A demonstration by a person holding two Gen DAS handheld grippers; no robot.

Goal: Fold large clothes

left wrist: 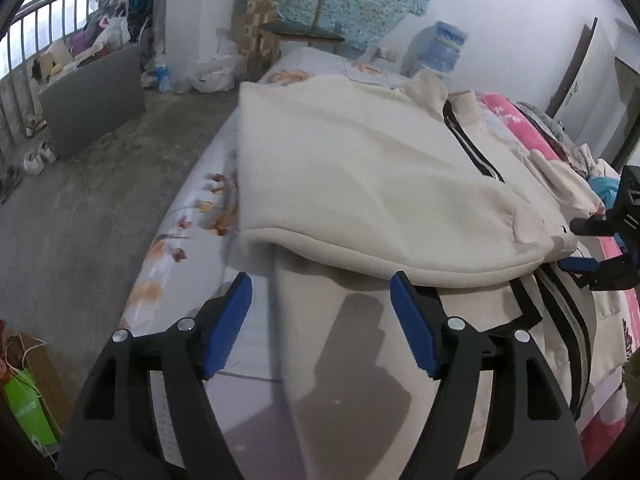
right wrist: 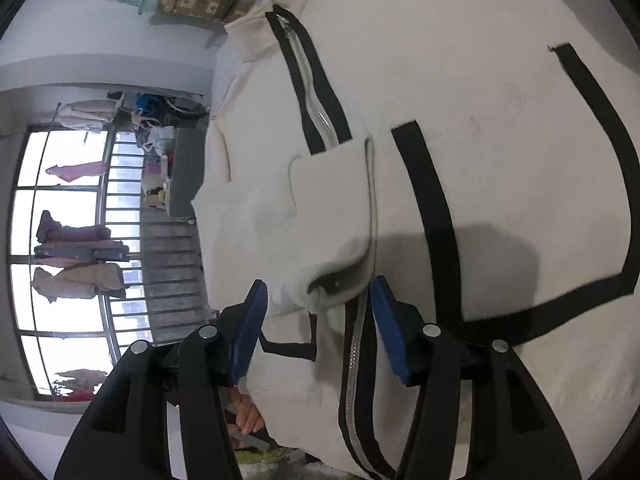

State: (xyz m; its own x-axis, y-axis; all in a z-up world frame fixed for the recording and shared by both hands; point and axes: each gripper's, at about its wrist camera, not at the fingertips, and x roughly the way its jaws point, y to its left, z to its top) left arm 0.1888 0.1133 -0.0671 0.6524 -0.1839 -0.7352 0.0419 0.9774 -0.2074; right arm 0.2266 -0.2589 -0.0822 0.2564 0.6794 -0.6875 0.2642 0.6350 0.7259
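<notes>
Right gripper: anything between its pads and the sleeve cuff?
Nothing visible. The sleeve cuff already sits between the open pads of the right gripper, lying on the cream jacket; neither pad presses it.

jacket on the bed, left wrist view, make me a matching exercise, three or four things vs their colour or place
Things:
1. jacket
2. gripper pads
3. blanket
4. gift bag

Descriptions:
A. green, on the floor at lower left
B. cream with black zip trim
C. pink, at the bed's right side
D. blue

Pairs: 1-B, 2-D, 3-C, 4-A
</notes>
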